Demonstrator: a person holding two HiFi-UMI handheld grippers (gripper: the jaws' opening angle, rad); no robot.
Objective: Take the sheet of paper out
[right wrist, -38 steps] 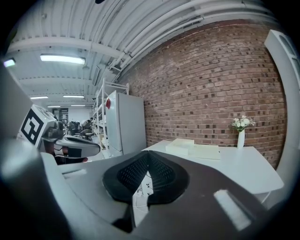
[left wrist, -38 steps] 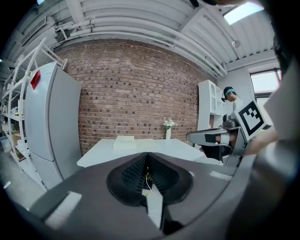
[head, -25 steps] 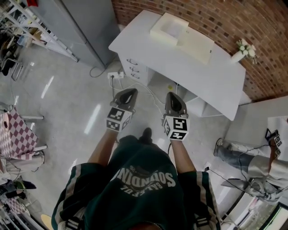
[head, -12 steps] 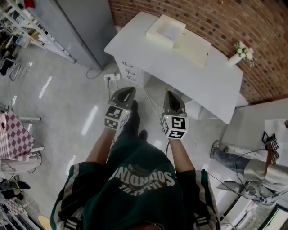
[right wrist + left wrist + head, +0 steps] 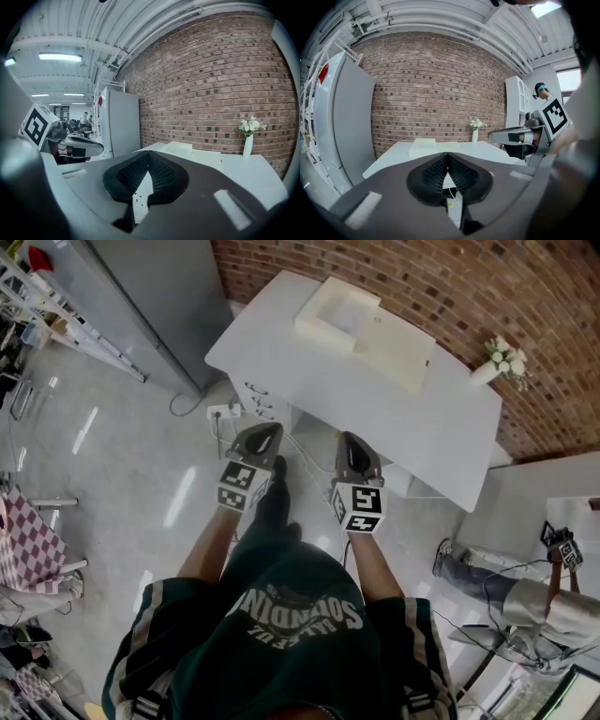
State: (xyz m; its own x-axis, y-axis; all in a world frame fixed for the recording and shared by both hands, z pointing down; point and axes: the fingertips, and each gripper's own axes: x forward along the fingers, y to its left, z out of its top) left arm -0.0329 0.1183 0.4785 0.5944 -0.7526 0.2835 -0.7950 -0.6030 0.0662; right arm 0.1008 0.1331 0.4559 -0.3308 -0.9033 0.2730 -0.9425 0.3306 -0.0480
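Desk (image 5: pixel 441 427) is closer than a sec ago, still well ahead of the fingers (image 5: pixel 429 174). Left gripper (image 5: pixel 265 431) & right gripper (image 5: pixel 351 441) are clenched, empty. Staying shut they'd prob just shove the box (image 5: pixel 361 320).

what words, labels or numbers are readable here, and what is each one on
"SOUNDIN": large print on the person's dark shirt, upside down in the head view; its last letters are unclear.
Smaller line beside it on the shirt: too blurred to read.
Red sign on the grey cabinet: too small to read.
Marker cubes, left and right: patterns only, no words.
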